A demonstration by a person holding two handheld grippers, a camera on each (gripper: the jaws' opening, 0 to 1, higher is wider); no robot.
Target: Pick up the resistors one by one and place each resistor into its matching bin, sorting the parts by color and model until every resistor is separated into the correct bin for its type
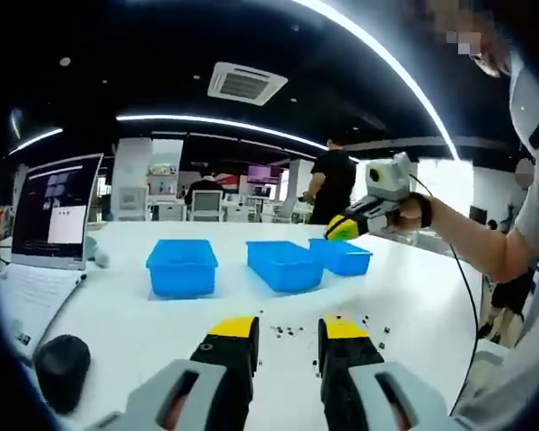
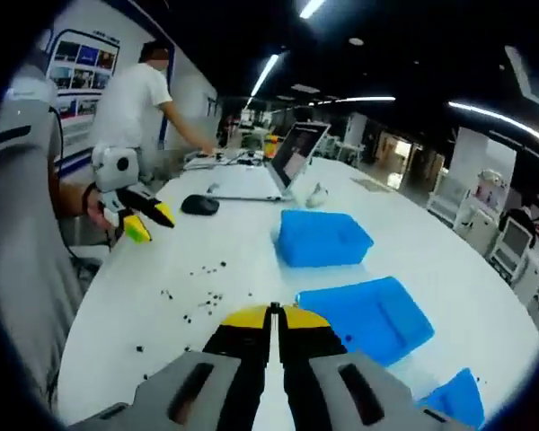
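- Left gripper view: my left hand-held gripper [image 1: 289,334] points across the white tabletop [image 1: 117,314], its yellow-tipped jaws apart with nothing between them.
- The resistors [image 1: 287,330] lie loose as small dark specks on the tabletop just beyond those jaw tips, some trailing off to the right.
- Farther back three blue bins stand in a row: the left bin [image 1: 181,267] apart from the others, the middle bin [image 1: 285,265] and the right bin [image 1: 345,256] close together.
- My right hand-held gripper [image 1: 340,228] is held up in the air over the right bin; I cannot tell from here how its jaws stand.
- A laptop [image 1: 49,215] sits open at the left edge, with a black mouse [image 1: 61,361] nearer to me.
- Right gripper view: my right hand-held gripper [image 2: 273,320] has its jaws pressed together, and I see nothing held between the tips.
- The resistors [image 2: 200,301] are scattered on the tabletop [image 2: 242,233] to the left of the jaws.
- Two blue bins lie ahead and to the right, one far bin [image 2: 323,238] and one near bin [image 2: 371,316]; a corner of a third bin [image 2: 456,401] shows at the lower right.
- My left hand-held gripper [image 2: 151,223] hangs at the left, jaws parted.
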